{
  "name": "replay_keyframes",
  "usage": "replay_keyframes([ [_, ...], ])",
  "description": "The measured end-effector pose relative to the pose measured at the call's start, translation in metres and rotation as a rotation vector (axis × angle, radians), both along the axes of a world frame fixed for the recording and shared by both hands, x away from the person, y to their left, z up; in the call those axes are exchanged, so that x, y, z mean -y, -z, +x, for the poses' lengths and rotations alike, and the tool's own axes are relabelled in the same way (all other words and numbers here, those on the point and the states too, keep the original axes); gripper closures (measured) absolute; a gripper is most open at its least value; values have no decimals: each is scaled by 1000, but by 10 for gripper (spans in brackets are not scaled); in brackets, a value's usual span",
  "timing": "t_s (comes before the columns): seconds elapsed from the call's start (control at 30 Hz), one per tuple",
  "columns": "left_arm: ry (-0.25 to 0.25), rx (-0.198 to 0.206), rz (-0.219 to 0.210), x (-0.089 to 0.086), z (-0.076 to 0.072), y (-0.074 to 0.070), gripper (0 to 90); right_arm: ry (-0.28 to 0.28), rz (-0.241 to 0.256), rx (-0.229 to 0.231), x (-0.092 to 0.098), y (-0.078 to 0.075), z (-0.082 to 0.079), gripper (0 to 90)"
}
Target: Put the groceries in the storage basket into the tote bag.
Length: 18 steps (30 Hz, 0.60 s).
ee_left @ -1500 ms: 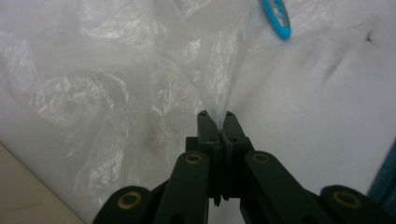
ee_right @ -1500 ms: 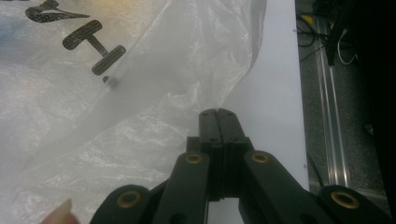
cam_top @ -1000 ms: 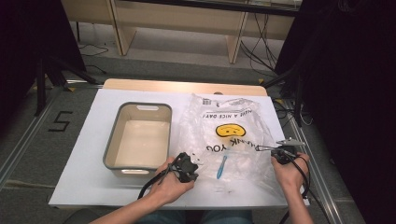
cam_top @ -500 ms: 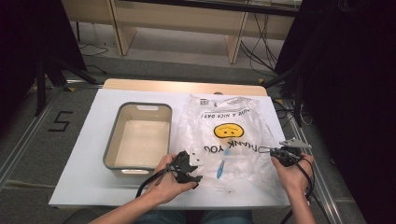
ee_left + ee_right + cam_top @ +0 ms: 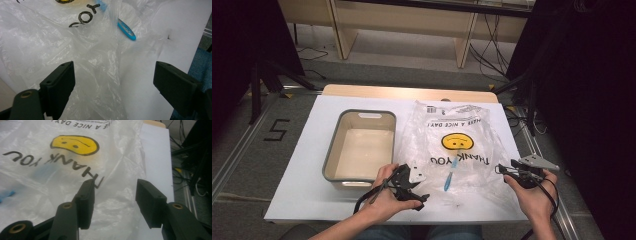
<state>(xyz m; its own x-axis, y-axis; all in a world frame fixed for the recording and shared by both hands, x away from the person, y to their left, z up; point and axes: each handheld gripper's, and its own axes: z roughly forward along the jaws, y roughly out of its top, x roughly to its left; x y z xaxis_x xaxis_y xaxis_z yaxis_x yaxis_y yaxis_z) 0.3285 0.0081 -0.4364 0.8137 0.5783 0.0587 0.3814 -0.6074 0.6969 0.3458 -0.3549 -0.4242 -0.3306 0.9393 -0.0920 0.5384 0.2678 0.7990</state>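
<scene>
Left tool (image 5: pixel 412 187) sits at the near left corner of the plastic bag (image 5: pixel 462 145), a shade closer to the film than half a second ago, when it hovered just off that edge; right tool (image 5: pixel 512 172) has barely shifted at the near right corner. Judgement: both hands are settling in to take the bag's near edge, grip not yet made. In the left gripper view the jaws stand wide apart with a crumpled fold of the bag (image 5: pixel 100 62) rising between them, nothing pinched. In the right gripper view the jaws are also apart, hanging over the bag (image 5: pixel 75 170) near its right border, the printed yellow face (image 5: pixel 75 145) ahead of them. The bag lies flat on the white bench (image 5: pixel 302 165), print side up, its near edge toward the person. Inside it, seen through the film, a blue stick-like thing (image 5: pixel 451 172), perhaps a toothbrush, lies below the printed words; in the left gripper view its blue end (image 5: pixel 127 30) shows beyond the fold. Left of the bag, just beside it, stands a grey-rimmed tub (image 5: pixel 332 155), nothing inside it. Bag and tub do not appear to touch.
</scene>
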Motion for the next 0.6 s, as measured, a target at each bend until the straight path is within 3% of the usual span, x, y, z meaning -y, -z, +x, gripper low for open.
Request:
replay_keyframes([
  [0.27, -28, -4, -4, -7, 1, 1, 182, -65, 53, -48, -5, 10, -9, 424],
  [0.6, -2, -5, -6, -7, 2, 9, 182, -99, 65, -53, -11, 15, -17, 392],
])
